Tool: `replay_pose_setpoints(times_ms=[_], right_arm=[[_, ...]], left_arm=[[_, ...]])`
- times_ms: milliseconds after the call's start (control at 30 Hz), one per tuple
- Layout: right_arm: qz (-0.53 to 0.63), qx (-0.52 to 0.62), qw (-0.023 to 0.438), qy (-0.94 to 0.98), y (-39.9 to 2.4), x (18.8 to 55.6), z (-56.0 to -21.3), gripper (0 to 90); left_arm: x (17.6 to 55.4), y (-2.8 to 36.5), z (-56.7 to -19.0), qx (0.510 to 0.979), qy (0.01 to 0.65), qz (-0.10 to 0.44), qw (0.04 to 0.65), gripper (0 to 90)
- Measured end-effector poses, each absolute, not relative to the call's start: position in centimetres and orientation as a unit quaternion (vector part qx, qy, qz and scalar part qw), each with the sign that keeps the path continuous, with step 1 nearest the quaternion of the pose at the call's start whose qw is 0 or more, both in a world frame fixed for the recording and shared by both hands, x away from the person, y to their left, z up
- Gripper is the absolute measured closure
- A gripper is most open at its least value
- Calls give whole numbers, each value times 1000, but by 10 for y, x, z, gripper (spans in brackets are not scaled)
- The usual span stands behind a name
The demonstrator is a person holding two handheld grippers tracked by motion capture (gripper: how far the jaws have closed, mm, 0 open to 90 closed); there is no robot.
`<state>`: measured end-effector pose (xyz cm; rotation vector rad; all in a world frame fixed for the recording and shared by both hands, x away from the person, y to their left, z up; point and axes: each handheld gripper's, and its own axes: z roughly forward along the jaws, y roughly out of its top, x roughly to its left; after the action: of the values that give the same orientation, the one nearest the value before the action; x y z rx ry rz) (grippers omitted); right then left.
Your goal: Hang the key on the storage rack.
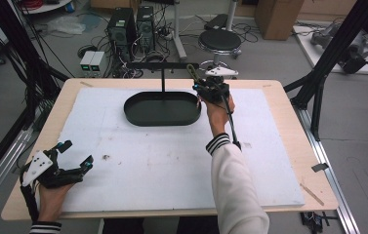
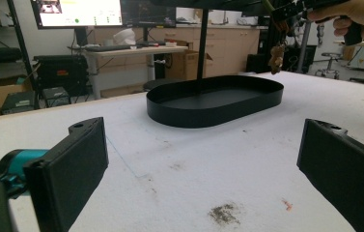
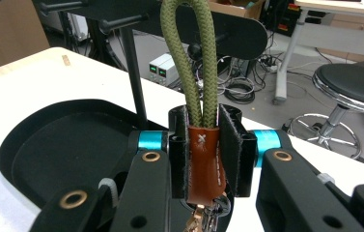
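— Listing item one: what was held, and where relative to the black tray (image 1: 162, 108)?

— A keychain strap (image 3: 191, 72), olive rope loop with a brown leather collar, was held above the tray's right end, beside its hanging stand (image 1: 162, 73). It was judged light, soft and limp; the stiffer collar was the preferred grip point.

— Jaws?

— Right gripper (image 3: 203, 154) was clenched on the collar. Left gripper (image 2: 199, 169) was spread wide, nothing grasped, well short of the tray.
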<state>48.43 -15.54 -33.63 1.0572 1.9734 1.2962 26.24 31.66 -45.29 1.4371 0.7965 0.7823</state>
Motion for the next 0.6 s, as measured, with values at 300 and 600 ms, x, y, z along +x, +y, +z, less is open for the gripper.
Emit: replay_pose_setpoints(times_ms=[300, 600], right_arm=[[478, 402, 278, 730, -153, 489, -343, 749], [479, 413, 276, 723, -152, 494, -348, 749]], left_arm=[[262, 317, -453, 623, 346, 339, 614, 44], [263, 317, -453, 622, 346, 338, 615, 44]])
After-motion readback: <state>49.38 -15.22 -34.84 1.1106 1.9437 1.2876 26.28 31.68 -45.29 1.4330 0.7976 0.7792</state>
